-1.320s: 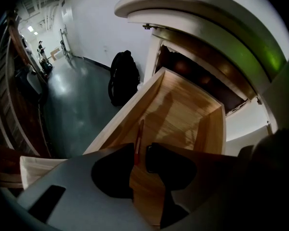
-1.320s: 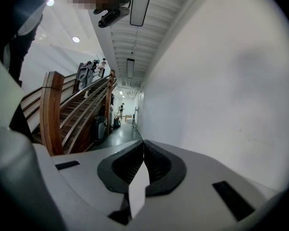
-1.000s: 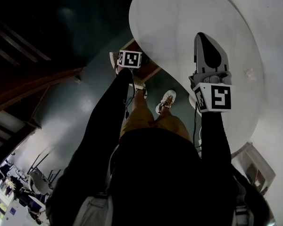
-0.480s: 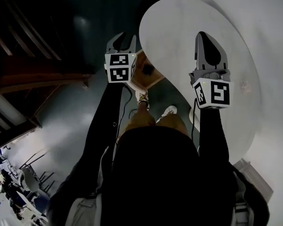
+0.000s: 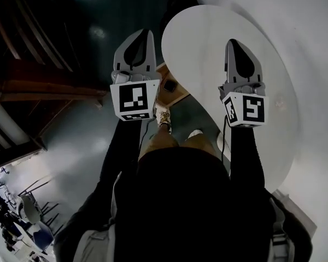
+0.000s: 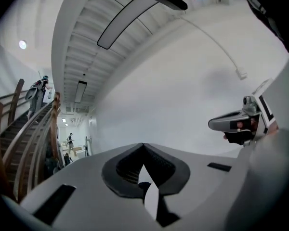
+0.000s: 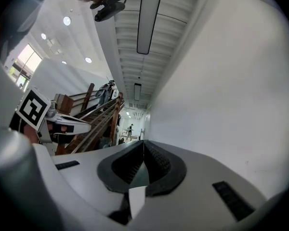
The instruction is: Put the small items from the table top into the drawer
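In the head view both grippers are held up side by side. My left gripper (image 5: pixel 144 33) is over the dark floor just left of the white round table top (image 5: pixel 208 37), its jaws shut with nothing between them. My right gripper (image 5: pixel 234 41) is over the table top, also shut and empty. A wooden drawer (image 5: pixel 165 91) with a dark item in it shows below the table's near edge. One small pale item (image 5: pixel 277 103) lies on the table to the right. The left gripper view shows shut jaws (image 6: pixel 143 145) against a white wall; the right gripper view shows the same (image 7: pixel 144 142).
The person's legs and shoes (image 5: pixel 164 118) stand on the dark floor under the table edge. A wooden staircase (image 7: pixel 98 117) runs up at the left. Far down the corridor stands a person (image 7: pixel 130 129). The left gripper view also catches my right gripper (image 6: pixel 241 124).
My left gripper has risen from low near the drawer to level with the right one, and its jaws have gone from open to shut. The right gripper has barely moved.
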Action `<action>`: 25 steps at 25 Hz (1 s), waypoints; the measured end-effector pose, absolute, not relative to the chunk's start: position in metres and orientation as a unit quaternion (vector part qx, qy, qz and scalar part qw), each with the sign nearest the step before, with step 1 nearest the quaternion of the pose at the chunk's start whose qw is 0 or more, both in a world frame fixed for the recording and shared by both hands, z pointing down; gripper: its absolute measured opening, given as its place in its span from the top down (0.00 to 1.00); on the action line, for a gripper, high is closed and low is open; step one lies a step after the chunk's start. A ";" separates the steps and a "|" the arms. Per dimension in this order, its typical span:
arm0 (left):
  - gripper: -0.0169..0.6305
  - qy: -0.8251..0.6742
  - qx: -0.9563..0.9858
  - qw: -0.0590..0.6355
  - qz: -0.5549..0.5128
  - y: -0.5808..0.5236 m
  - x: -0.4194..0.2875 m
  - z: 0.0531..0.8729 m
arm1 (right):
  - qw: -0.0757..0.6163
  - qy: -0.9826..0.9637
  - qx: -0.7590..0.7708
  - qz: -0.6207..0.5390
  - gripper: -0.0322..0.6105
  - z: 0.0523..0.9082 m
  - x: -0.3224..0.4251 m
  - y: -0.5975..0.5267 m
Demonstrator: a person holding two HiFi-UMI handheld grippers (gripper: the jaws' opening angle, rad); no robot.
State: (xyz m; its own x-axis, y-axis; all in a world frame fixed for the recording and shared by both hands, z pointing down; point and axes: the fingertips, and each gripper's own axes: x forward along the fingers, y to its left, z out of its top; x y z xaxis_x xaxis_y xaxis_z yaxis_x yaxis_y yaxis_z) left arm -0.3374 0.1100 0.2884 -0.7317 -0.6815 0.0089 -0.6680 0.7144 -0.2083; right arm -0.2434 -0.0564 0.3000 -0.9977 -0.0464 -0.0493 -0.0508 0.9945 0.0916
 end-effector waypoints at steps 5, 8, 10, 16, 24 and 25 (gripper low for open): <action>0.95 0.912 -0.394 0.040 -0.103 0.085 -0.323 0.279 | 0.023 0.997 -0.048 0.049 0.91 0.295 -0.224 -0.073; 0.95 0.896 -0.428 0.052 -0.106 0.060 -0.306 0.275 | 0.021 0.995 -0.082 0.048 0.91 0.294 -0.202 -0.092; 0.95 0.885 -0.451 0.056 -0.102 0.040 -0.294 0.274 | 0.018 0.993 -0.107 0.052 0.91 0.293 -0.183 -0.108; 0.95 0.852 -0.514 0.058 -0.087 -0.028 -0.244 0.274 | 0.010 0.980 -0.190 0.053 0.91 0.291 -0.103 -0.172; 0.95 0.768 -0.633 0.069 -0.060 -0.127 -0.155 0.273 | -0.006 0.939 -0.336 0.071 0.91 0.284 0.028 -0.230; 0.95 0.759 -0.645 0.068 -0.059 -0.139 -0.145 0.275 | -0.007 0.934 -0.350 0.071 0.91 0.286 0.042 -0.236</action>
